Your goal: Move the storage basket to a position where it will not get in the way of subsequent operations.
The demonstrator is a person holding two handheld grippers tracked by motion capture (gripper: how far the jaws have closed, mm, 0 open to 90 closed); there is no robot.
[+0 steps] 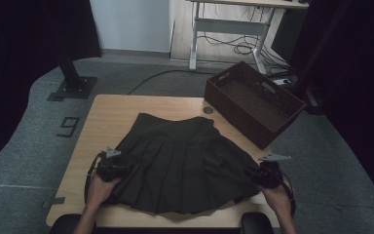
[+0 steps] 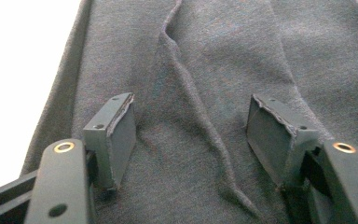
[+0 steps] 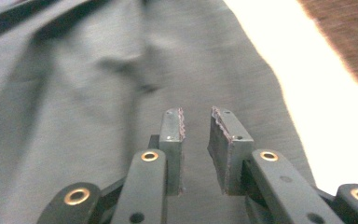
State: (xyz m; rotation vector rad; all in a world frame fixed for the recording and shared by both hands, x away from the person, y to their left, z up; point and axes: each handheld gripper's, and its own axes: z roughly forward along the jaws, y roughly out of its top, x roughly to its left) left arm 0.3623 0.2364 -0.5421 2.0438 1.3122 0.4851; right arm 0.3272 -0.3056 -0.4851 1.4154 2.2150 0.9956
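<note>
Both grippers sit over the black skirt, left gripper wide around a pleat ridge, right gripper narrowly parted holding nothing, so either may pinch only one layer and bunch it.

Black pleated skirt lies flat between left gripper and right gripper.

Skirt and basket on table

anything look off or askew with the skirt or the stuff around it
Nothing is spilled or damaged. The black pleated skirt lies mostly flat on the table, but one pleat ridges up crookedly between the open left tongs. The brown basket sits askew, overhanging the table's far right corner.
</note>
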